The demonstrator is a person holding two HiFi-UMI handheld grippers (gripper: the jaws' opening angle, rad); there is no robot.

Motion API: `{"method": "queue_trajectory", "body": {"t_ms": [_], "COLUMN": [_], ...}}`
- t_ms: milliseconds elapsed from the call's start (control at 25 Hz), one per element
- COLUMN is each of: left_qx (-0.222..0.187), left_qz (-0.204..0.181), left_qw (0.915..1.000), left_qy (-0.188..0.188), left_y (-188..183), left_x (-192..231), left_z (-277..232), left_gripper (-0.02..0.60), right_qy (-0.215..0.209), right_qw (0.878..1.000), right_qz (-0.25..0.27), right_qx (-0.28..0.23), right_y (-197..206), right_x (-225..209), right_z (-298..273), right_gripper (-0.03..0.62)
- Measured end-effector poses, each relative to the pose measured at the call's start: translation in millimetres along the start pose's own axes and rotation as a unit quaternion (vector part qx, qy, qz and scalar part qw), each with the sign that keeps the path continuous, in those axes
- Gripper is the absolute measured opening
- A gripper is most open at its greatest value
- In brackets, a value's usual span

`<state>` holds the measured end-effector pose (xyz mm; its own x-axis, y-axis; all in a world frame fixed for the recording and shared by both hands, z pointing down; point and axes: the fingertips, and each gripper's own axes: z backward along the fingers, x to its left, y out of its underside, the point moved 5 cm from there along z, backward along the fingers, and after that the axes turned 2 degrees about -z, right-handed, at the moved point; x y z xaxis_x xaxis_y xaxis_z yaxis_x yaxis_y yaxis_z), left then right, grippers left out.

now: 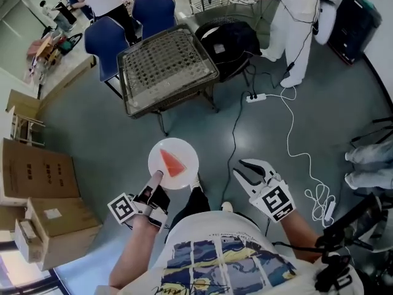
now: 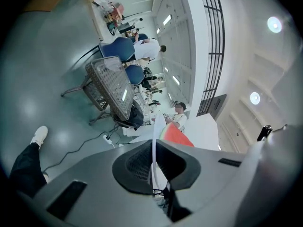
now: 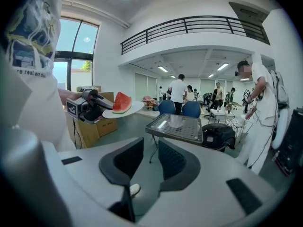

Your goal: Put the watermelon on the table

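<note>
A red watermelon slice lies on a white plate held in the air over the floor. My left gripper is shut on the plate's near rim. The left gripper view shows the plate edge-on between the jaws, with the slice beyond it. My right gripper hangs to the right, open and holding nothing. In its own view the right gripper faces the glass-topped metal table, with the slice and the left gripper at left. The table stands ahead of the plate, its top bare.
Two blue chairs stand behind the table and a black bag rests on a seat to its right. A power strip with a white cable trails across the floor. Cardboard boxes are stacked at left. A person in white stands at far right.
</note>
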<state>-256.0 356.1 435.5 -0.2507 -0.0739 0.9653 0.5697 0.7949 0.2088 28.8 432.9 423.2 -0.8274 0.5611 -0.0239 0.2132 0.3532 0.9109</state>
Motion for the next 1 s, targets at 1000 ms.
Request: {"method": "queue_trajectory", "body": {"t_ms": [1000], "left_qx": [0.017], "left_qz": [-0.006], "left_qw": [0.9995], "left_qy": [0.026], "left_y": [-281], "left_x": [51], "left_z": [-209], "left_gripper": [0.018], "right_qy": [0.012], "right_qw": [1.0], "right_qz": [-0.016], "right_qx": [0.003], "right_y": [-148], "right_x": [-138], "right_z": [-268], "right_gripper": [0.081]}}
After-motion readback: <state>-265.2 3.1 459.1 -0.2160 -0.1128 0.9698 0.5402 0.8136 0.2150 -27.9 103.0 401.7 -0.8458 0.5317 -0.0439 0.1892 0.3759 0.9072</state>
